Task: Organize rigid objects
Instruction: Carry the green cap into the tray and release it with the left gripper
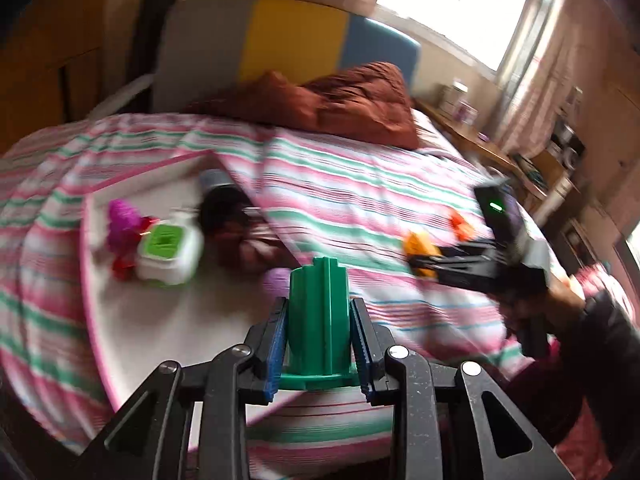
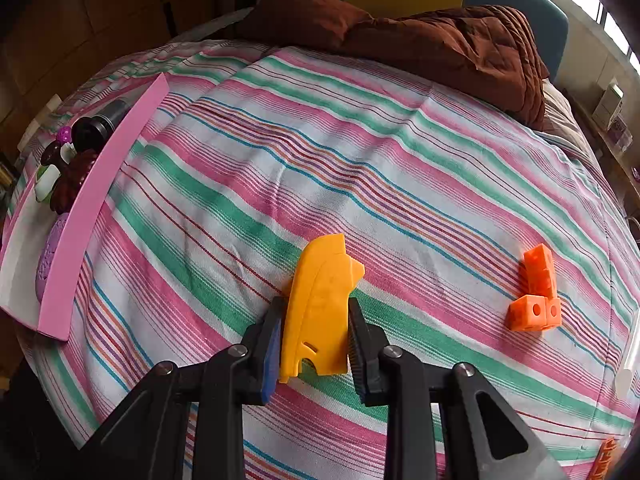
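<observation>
Over the pink-rimmed white tray (image 1: 132, 320) at ten o'clock, my left gripper (image 1: 320, 340) was clamped on a ribbed green plastic cylinder (image 1: 318, 320), while my right gripper (image 2: 316, 340) gripped a curved yellow plastic piece (image 2: 320, 304) above the striped bedspread (image 2: 360, 152). Several toys already sat in the tray, so I judged the sorting partly done, with the orange cube-block toy (image 2: 536, 296) at two o'clock still loose. Motion blur smeared the tray's contents, and its rim hid most of them from the right.
</observation>
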`<state>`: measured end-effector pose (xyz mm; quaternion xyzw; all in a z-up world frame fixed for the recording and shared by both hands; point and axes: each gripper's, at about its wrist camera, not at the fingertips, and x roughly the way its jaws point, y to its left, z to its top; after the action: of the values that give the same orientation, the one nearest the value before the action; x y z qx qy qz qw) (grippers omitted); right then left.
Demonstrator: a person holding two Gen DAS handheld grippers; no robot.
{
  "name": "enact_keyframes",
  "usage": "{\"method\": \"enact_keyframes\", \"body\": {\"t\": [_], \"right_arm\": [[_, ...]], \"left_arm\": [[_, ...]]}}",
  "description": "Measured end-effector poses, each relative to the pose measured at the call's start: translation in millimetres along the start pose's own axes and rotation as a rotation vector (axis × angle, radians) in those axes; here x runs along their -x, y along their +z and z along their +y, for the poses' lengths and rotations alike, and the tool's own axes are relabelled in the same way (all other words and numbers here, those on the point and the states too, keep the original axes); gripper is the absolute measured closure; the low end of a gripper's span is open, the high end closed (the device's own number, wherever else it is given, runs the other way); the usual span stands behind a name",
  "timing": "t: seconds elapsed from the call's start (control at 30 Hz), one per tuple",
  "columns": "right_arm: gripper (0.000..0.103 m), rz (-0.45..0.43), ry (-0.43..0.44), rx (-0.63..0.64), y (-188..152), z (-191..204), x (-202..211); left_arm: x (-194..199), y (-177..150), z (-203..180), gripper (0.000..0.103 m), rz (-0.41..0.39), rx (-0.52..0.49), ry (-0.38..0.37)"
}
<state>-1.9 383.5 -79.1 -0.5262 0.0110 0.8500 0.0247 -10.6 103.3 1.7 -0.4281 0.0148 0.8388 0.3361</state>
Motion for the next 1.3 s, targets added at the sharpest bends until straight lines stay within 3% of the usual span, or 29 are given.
{"method": "enact_keyframes", "body": {"t": [0.2, 0.37, 0.6, 1.07, 1.13, 1.2, 1.3], "right_arm": [[0.075, -0.002, -0.008, 0.006, -1, 0, 1], [0.075, -0.003, -0.007, 0.006, -1, 0, 2], [0.075, -0.003, -0.007, 0.006, -1, -1, 2], [0.075, -0.002, -0.010, 0.015, 0, -1, 2], [0.075, -0.002, -0.011, 0.016, 0, -1, 2], [0.075, -0.003, -0.013, 0.019, 0, -2, 2], [0.075, -0.004, -0.017, 0.023, -2, 1, 0]], "left_arm": [[-8, -1, 60, 0.073, 0.018, 0.168, 0.171], [-9, 1, 95, 0.073, 0.017, 0.308, 0.206], [-30, 15, 110, 0.073, 0.019, 0.346, 0.249], [-46, 20, 112, 0.070, 0.014, 0.268, 0.343], [-43, 19, 109, 0.067, 0.009, 0.255, 0.349], [-39, 18, 107, 0.057, -0.005, 0.250, 0.357], [-33, 17, 104, 0.057, -0.022, 0.247, 0.366]]}}
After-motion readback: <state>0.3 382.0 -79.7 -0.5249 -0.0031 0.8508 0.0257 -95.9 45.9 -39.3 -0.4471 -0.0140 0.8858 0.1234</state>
